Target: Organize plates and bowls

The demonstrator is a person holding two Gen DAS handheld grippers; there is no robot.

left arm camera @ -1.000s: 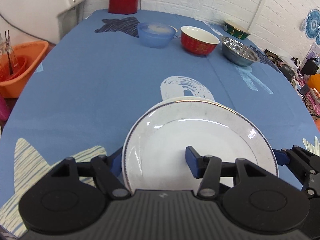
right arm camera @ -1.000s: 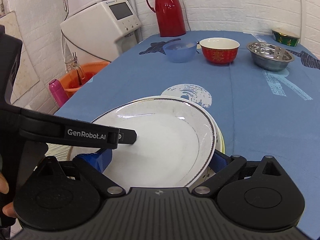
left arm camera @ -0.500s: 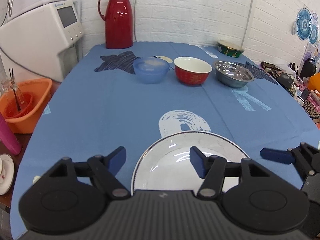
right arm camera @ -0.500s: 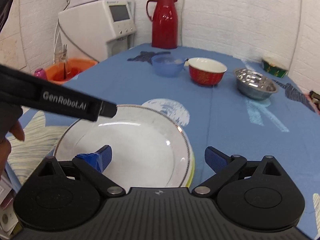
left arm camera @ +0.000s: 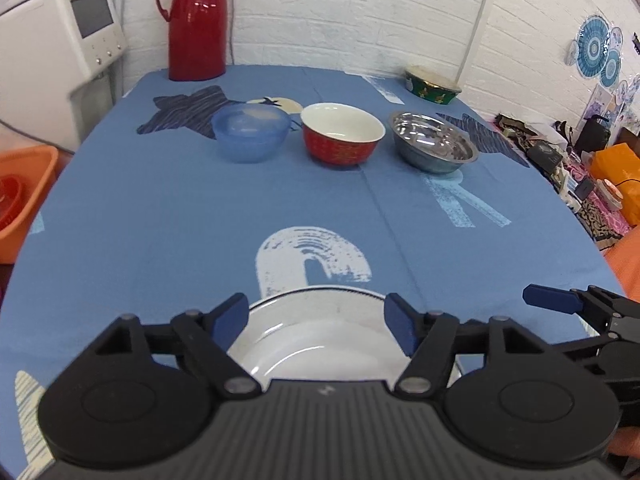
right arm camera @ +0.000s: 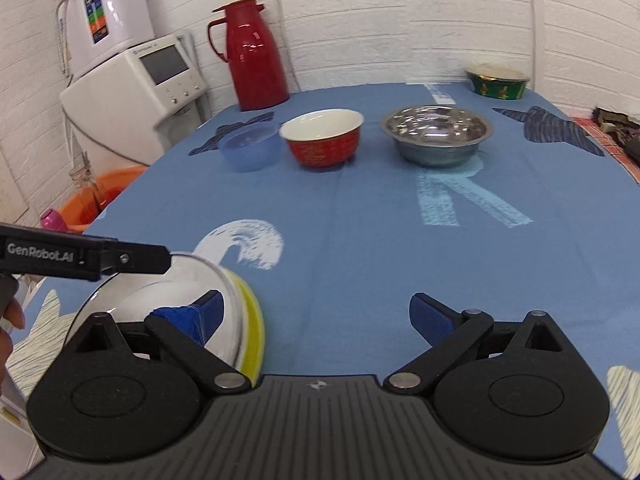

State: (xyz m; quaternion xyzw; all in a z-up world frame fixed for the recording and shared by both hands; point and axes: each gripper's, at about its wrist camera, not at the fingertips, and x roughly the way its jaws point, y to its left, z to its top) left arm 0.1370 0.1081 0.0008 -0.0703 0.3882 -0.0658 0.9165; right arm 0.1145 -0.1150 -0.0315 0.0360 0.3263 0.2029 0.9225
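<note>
Both grippers empty, fingers spread wide. Left gripper [left arm camera: 316, 320] hangs over the white plate [left arm camera: 320, 340], its two fingers straddling the far rim without touching it. Right gripper [right arm camera: 316, 314] sits to the right of the plate stack, jaws released, nothing between them; its left finger [right arm camera: 208, 312] overlaps the plate edge in view, contact unclear.

White plate lies at the near edge of the table [left arm camera: 200, 208], on top of a yellow plate [right arm camera: 254, 320] whose rim peeks out on the right side. Plates look stacked, so that part seems done.

Bowls left: blue bowl [left arm camera: 251, 132], red bowl [left arm camera: 342, 136], steel bowl [left arm camera: 434, 142] in a row at the far side, each apart from its neighbour. Green bowl [left arm camera: 432, 85] farther back right, near the wall.

Likely next step: nest the bowls. To do it well, approach a bowl rim from above with fingers open, pinch one wall, lift straight up before moving sideways. The steel bowl looks widest, so it likely makes the best base.

Room: the middle of the table between plates and bowls is bare cloth, plenty of space to travel. Watch the red thermos [left arm camera: 196, 20] behind the blue bowl, and the near table edge under the plates; the stack sits close to it, so avoid nudging it nearward.
</note>
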